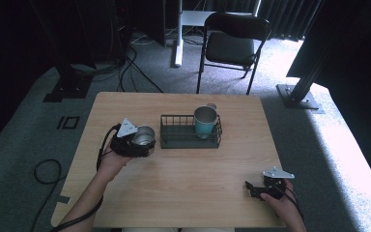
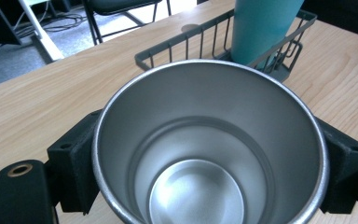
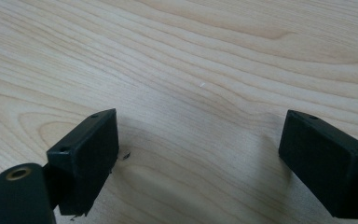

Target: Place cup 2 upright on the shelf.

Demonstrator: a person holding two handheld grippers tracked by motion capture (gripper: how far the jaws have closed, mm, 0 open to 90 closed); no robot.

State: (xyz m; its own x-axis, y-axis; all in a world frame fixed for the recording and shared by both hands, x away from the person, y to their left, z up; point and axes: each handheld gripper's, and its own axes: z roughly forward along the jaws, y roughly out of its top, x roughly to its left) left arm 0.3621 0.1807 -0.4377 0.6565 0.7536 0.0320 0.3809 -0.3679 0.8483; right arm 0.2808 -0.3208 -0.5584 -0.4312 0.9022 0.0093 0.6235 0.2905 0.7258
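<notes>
On the counter's left half, just left of the wire basket, the left tongs are clamped on a steel cup, one black jaw pressed against each side of its wall. In the left gripper view the cup sits upright between the jaws, mouth up, bare inside, polished floor visible; whether its base touches the wood I can't tell. Basket is close beyond the cup's rim, apart from it. A teal cup stands upright in the basket's right end, steel-lined, rim well above the wire; same teal cup shows behind the steel one in the left gripper view. Right tongs are at the counter's near right corner, well apart from basket and both cups, held in the person's hand, tips pointing left. Right gripper view: jaws wide apart, nothing between them, just bare wood grain underneath. A black folding chair stands on the carpet beyond the far edge.
</notes>
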